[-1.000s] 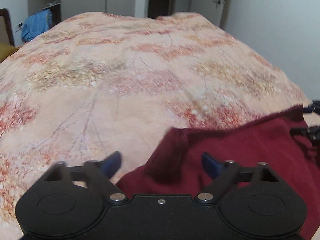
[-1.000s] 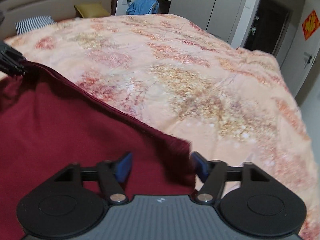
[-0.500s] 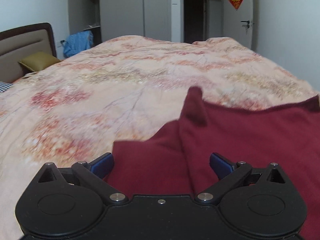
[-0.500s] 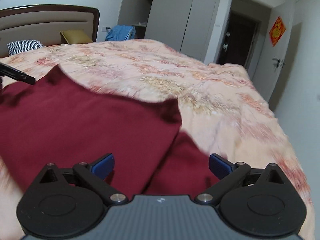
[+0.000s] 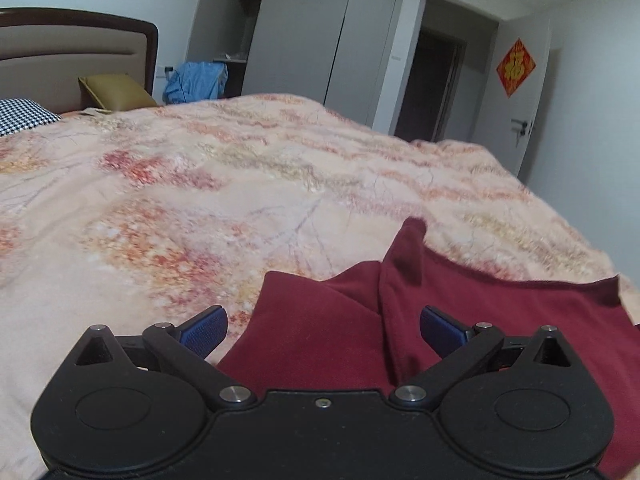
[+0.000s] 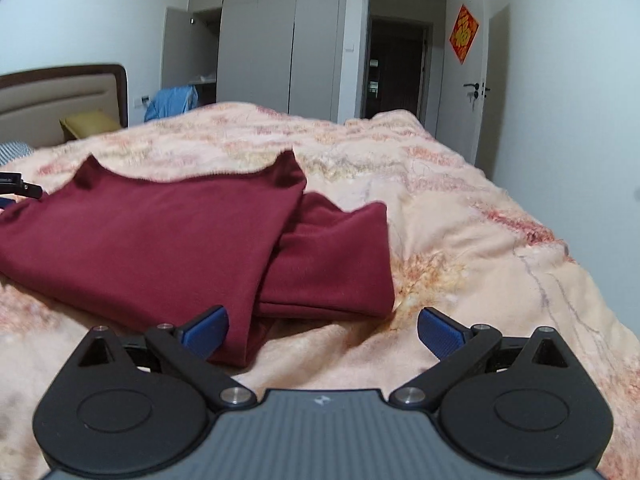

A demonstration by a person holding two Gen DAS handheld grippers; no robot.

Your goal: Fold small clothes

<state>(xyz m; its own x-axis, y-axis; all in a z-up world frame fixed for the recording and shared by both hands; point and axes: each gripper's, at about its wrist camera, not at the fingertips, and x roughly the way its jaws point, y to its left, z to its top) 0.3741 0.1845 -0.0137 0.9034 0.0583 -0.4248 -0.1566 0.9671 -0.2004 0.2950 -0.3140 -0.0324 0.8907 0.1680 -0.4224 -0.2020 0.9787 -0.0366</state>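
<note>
In the left wrist view, the left hand-held gripper [image 5: 322, 330] is spread wide and empty; the red top [image 5: 500, 316] lies near on the bed [image 5: 200, 200]. In the right wrist view, the right hand-held gripper [image 6: 322, 330] is also wide and empty. One fold looks done; more seems left.

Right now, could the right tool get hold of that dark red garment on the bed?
Probably yes. The right tool stands open just short of the dark red garment, whose near edge lies by its left finger, with nothing but bedspread between.
</note>
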